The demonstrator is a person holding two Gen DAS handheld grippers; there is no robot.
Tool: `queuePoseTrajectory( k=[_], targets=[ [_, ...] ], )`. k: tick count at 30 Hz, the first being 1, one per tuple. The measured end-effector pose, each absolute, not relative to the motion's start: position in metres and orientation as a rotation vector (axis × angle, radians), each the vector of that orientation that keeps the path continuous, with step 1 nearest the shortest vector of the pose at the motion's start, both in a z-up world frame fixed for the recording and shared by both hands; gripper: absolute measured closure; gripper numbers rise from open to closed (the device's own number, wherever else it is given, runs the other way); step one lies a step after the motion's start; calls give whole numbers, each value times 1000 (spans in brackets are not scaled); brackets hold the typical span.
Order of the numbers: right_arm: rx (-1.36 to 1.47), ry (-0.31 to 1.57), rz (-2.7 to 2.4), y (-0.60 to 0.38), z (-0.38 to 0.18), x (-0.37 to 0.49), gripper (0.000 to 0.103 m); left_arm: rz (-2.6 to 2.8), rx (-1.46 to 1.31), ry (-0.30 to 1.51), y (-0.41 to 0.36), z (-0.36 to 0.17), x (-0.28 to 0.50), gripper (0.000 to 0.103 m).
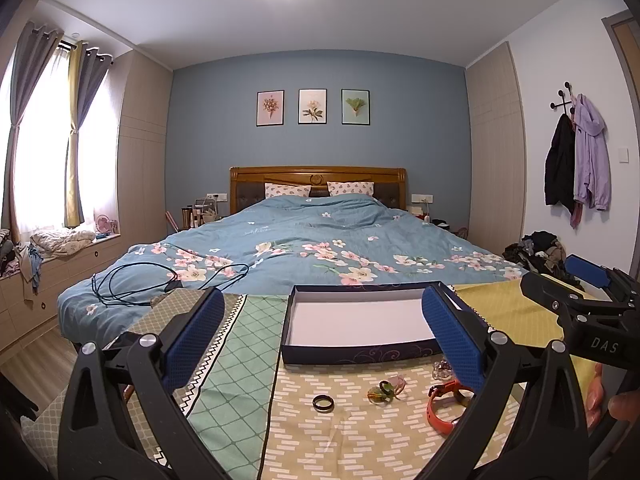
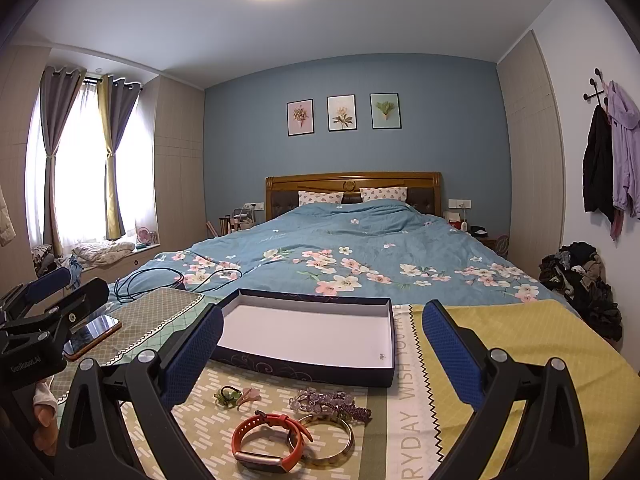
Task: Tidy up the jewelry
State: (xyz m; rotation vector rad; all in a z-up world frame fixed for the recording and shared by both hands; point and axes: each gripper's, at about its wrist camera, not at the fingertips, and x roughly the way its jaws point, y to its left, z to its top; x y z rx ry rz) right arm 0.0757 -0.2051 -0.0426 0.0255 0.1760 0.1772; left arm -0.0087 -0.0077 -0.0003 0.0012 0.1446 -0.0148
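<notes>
An open dark blue box (image 1: 352, 354) (image 2: 304, 368) with a bare white floor lies on the patterned cloth. In front of it lie a black ring (image 1: 323, 403), a green and pink clip (image 1: 386, 390) (image 2: 236, 394), an orange watch band (image 1: 440, 408) (image 2: 268, 440), a gold bangle (image 2: 332, 436) and purple beads (image 2: 324, 398). My left gripper (image 1: 323, 300) (image 2: 76, 280) is open, above the ring and short of the box. My right gripper (image 2: 324, 312) (image 1: 560, 276) is open over the watch band and bangle, holding nothing.
A phone (image 2: 92, 336) lies on the cloth left of the box. Behind the cloth stretches a bed with a blue floral quilt (image 1: 320, 240) and a dark cable (image 1: 160, 280). A clothes pile (image 2: 580, 280) sits at the right wall.
</notes>
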Motion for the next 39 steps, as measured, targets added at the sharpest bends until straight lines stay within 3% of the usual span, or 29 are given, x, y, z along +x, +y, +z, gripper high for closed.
queuePoseTrajectory(
  k=[16, 26, 29, 32, 39],
  targets=[
    [21, 229, 174, -212, -47, 83, 7, -85, 16, 239, -14, -14, 14, 6],
    [4, 512, 227, -225, -78, 120, 7, -284, 66, 511, -46, -59, 66, 9],
    [-30, 610, 253, -222, -93, 128, 15, -326, 103, 586, -59, -77, 80, 19],
    [-13, 693, 285, -223, -105, 134, 22, -367, 102, 669, -67, -93, 94, 23],
    [40, 825, 324, -232, -122, 153, 51, -419, 86, 779, -76, -113, 118, 43]
  ],
)
